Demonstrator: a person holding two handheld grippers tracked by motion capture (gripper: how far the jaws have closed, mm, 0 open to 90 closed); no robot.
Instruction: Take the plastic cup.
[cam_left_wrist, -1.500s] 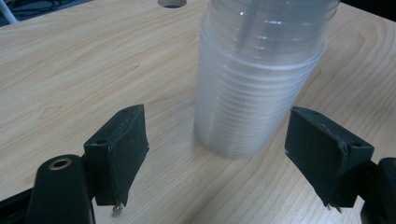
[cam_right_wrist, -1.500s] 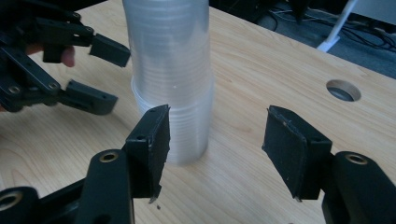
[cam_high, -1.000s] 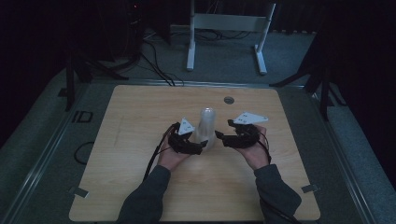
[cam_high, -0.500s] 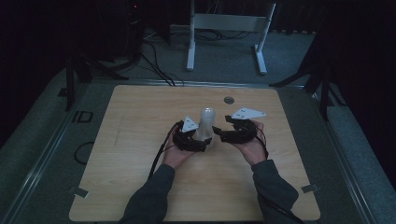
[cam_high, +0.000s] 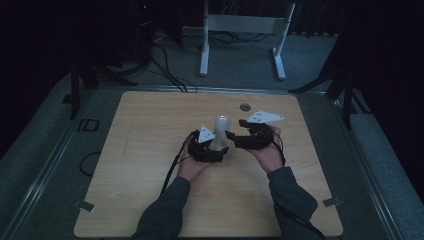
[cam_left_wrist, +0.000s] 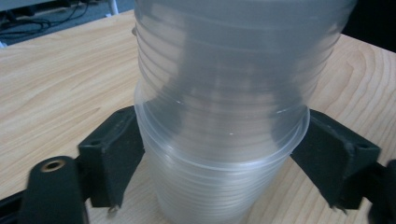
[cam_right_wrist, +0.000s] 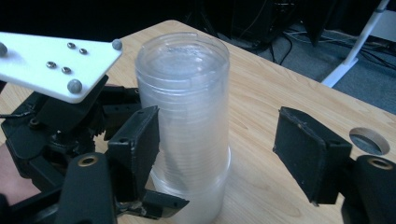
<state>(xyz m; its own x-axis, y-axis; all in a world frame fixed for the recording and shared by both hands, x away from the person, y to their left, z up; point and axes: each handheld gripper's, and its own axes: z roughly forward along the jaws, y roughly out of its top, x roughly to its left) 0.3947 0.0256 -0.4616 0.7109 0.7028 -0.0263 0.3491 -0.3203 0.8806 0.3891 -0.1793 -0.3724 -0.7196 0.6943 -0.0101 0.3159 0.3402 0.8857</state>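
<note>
Your left gripper sits nearest you, its jaws clamped on the lowest cup of the cup stack. In the left gripper view the two black pads press the sides of that bottom cup, just under its rim, with the rest of the stack rising out of it.

The stack stands upside down on the table, roughly at its middle, bases up, and leans slightly.

Your right gripper is just right of the stack at about the same depth, with its jaws apart. In the right gripper view one pad stands close against the stack, though contact cannot be told, and the other pad stands well clear of it.

Beyond the stack, toward the far edge, a round hole is set in the table.
</note>
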